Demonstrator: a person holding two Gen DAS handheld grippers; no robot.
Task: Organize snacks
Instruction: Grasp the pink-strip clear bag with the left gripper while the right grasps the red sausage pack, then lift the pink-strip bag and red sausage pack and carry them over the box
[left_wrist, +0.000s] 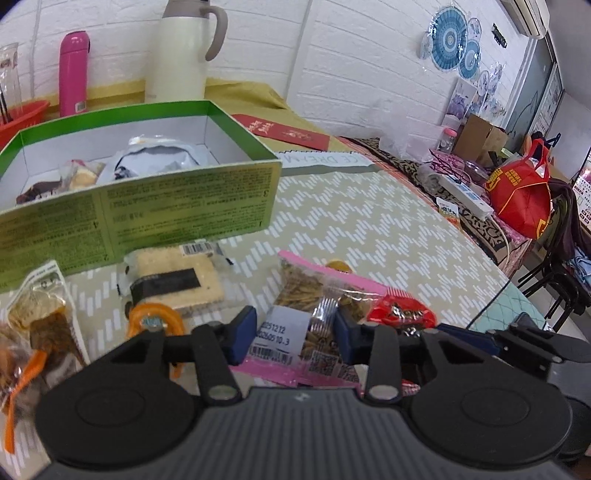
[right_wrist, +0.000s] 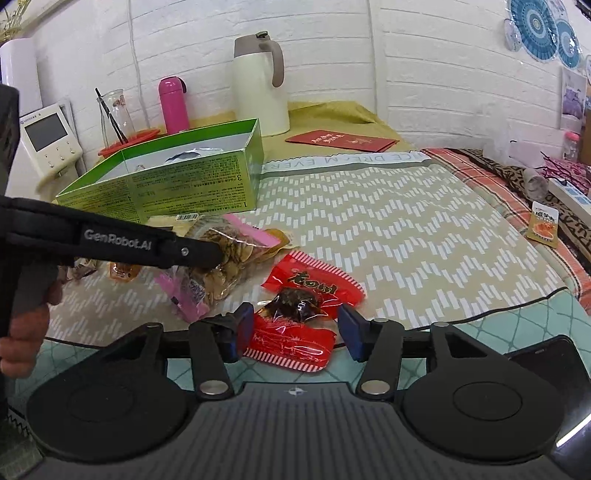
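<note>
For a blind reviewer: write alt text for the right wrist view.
The open right gripper hovers over a red snack packet lying on the patterned tablecloth, its fingers either side of the packet. To its left the left gripper reaches over a pink-edged bag of seeds. Behind stands an open green box that already holds some wrapped snacks.

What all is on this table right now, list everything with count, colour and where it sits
green box: one, open, back left, wrapped snacks inside
seed bag: one, clear with pink edges, between the left gripper's fingers
red packets: two, centre front, near one between the right gripper's fingers
cracker pack: one, beige, before the box
thermos jug: one, cream, back
pink bottle: one, back left
red envelope: one, back
orange sachet: one, far right
left gripper: black, blue pads, open
right gripper: same, open
</note>
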